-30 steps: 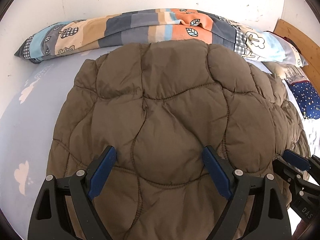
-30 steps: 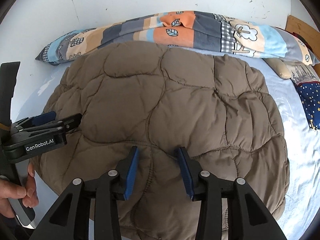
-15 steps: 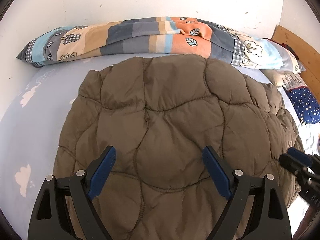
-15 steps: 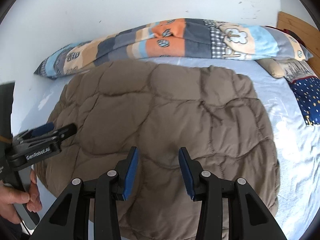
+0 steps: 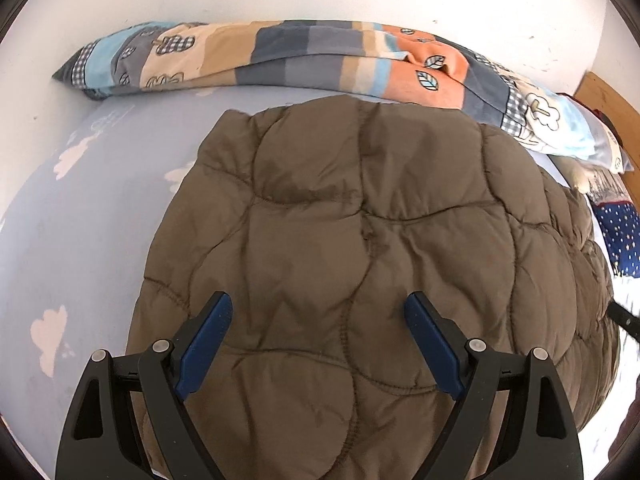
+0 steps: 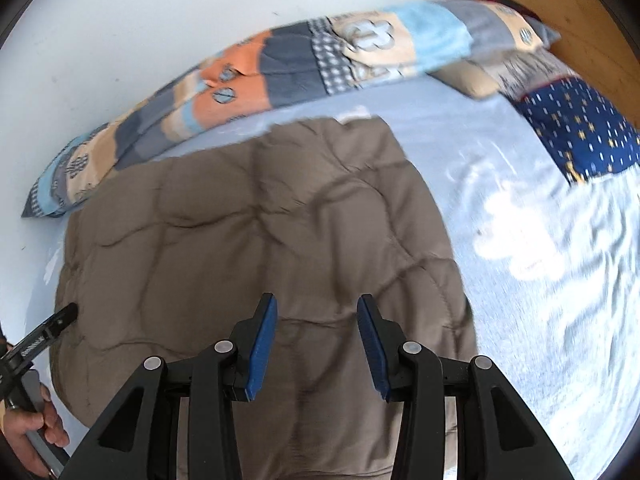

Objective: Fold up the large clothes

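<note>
Brown puffy coat (image 5: 360, 248) bottom cut off at 6 o'clock. Left gripper (image 5: 318, 344), right gripper (image 6: 316, 344) both apart, empty. Bare bed sheet (image 6: 540, 280) at 3 o'clock.

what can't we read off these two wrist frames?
- Coat: near hem, left wrist view, hidden behind the left tool and cut by the bottom edge.
- Right tool: left wrist view, only a blurred tip at the right edge.
- Bedsheet: right wrist view, motion blur smears its print.
</note>
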Demonstrator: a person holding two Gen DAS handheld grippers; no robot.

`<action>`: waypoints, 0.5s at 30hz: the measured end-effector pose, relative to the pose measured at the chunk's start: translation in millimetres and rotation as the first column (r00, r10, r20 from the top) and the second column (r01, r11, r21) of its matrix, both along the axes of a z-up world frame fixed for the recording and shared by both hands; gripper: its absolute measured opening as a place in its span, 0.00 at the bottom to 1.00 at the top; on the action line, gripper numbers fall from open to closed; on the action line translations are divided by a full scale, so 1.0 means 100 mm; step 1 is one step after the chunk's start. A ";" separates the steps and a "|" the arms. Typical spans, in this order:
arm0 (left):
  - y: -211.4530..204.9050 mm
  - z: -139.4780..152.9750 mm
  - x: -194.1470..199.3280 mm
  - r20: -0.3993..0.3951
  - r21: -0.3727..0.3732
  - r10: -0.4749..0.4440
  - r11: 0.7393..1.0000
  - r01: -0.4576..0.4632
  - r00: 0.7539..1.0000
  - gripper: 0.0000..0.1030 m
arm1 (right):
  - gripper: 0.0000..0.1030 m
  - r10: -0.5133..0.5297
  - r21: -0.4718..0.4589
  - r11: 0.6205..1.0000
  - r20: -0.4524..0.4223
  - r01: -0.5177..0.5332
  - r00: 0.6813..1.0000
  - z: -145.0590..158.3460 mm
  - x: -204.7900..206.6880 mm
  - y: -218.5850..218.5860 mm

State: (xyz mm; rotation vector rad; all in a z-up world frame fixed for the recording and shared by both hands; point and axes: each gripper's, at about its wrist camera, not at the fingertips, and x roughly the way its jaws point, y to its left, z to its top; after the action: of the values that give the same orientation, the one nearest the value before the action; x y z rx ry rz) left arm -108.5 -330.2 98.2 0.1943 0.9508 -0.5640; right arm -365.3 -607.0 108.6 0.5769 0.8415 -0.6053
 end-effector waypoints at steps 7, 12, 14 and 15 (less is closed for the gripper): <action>-0.03 -0.10 0.01 -0.037 0.016 -0.008 1.000 0.009 0.999 0.86 | 0.44 0.018 0.064 0.998 -0.034 -0.016 0.999 -0.19 0.04 -0.01; -0.01 -0.07 0.01 -0.034 0.003 -0.008 1.000 0.008 0.999 0.86 | 0.44 0.022 0.065 0.998 -0.026 -0.020 0.999 -0.16 0.04 0.01; 0.00 -0.04 0.01 -0.026 -0.001 -0.010 1.000 0.010 1.000 0.86 | 0.44 0.018 0.071 0.997 -0.011 -0.017 1.000 -0.13 0.02 0.00; 0.01 -0.02 0.02 -0.018 -0.003 -0.008 1.000 0.008 1.000 0.86 | 0.44 0.015 0.068 0.998 -0.005 -0.015 1.000 -0.11 0.01 -0.01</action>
State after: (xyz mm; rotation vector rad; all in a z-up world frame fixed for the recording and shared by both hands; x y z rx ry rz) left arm -107.0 -329.7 95.8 0.1904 0.9672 -0.5752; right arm -364.7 -608.0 97.2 0.6301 0.8739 -0.5664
